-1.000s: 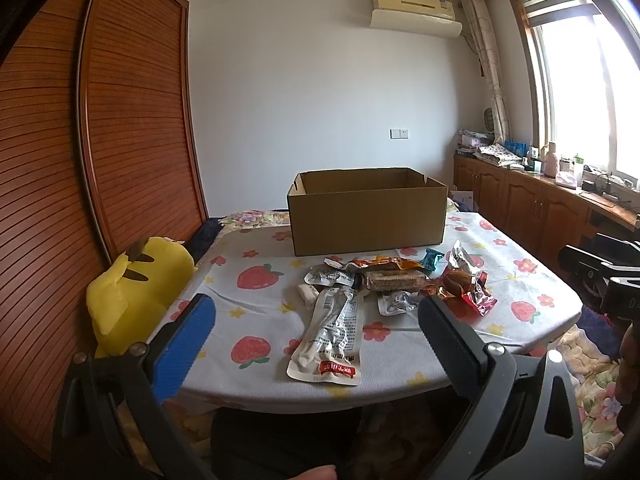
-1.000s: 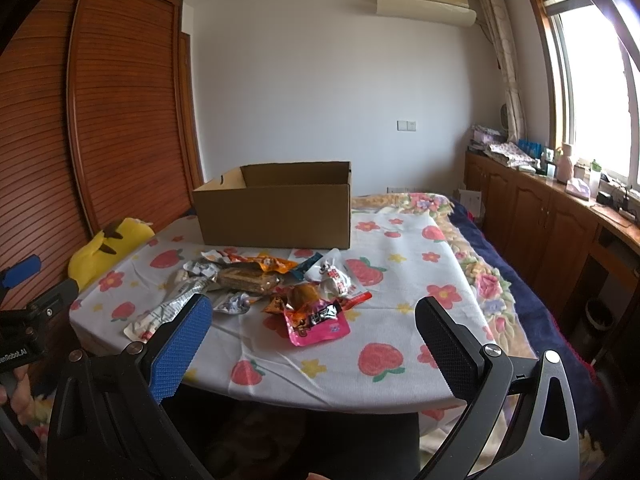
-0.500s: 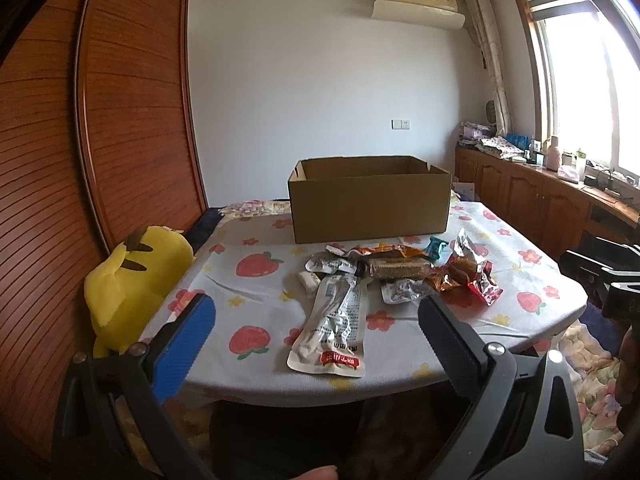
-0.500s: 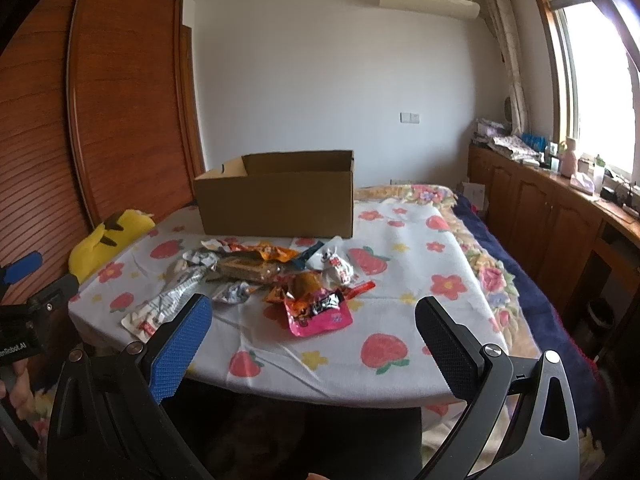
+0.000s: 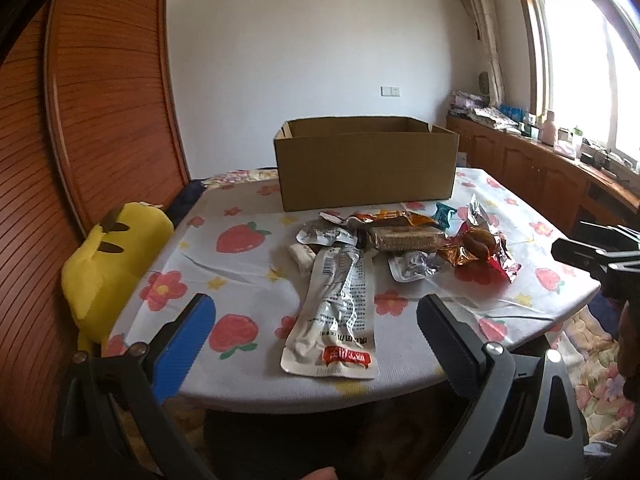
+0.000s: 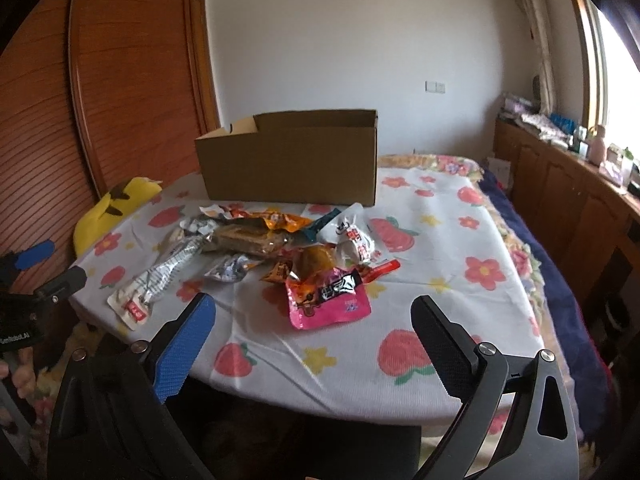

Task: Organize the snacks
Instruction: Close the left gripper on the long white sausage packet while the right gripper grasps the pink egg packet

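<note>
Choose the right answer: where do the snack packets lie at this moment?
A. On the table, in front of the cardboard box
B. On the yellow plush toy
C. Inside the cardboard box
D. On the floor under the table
A: the snack packets lie in a loose heap on the flowered tablecloth, on the near side of the cardboard box, and both grippers are open and hold nothing.

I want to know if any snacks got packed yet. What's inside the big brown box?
Only the bare inner walls near the rim of the cardboard box show. Its floor is hidden behind the front wall, so anything inside cannot be seen. The snack pile lies in front of it.
</note>
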Tool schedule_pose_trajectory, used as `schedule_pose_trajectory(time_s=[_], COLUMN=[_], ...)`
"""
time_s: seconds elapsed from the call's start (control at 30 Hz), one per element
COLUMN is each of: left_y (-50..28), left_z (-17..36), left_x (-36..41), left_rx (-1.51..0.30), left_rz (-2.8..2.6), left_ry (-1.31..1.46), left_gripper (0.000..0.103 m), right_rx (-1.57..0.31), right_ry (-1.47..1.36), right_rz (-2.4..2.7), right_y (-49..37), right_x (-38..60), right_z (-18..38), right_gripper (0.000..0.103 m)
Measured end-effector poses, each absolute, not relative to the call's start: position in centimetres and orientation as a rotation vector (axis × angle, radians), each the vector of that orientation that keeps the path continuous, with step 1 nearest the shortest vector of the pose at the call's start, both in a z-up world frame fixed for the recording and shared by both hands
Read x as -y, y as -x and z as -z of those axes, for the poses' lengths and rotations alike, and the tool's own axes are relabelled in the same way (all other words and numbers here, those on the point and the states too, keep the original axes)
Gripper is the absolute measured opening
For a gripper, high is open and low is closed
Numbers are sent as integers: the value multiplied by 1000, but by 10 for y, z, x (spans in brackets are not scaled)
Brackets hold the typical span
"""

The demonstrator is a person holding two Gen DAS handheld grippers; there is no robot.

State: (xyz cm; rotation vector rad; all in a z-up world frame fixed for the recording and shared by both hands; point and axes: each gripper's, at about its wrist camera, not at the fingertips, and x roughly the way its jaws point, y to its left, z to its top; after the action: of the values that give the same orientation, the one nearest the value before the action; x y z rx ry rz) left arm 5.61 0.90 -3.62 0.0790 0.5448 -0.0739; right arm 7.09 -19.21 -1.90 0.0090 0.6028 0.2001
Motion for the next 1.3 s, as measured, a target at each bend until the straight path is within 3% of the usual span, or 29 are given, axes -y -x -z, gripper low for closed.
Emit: schedule_pose_trajectory(time_s=[0.27,0.6,0.97,1.3], left_y=[-94,-124,-152,-175], left_z=[53,69,75,87], left_x=[-15,-19,-24,-14], left_rx=[-633,-704,-768,-842], left_rz=[116,143,187,200], left_ry=[-68,-58,-26,-50], left_gripper=[101,101,100,97], right_rx=[-676,-808,-881,-868], right_ry=[10,69,81,80], right_rz=[-252,-364,-381,-386], right_y=[-114,-171,-198,-197], right_x=[197,181,180,180], right_z=[30,47,66,73], right_gripper=[90,60,56,64])
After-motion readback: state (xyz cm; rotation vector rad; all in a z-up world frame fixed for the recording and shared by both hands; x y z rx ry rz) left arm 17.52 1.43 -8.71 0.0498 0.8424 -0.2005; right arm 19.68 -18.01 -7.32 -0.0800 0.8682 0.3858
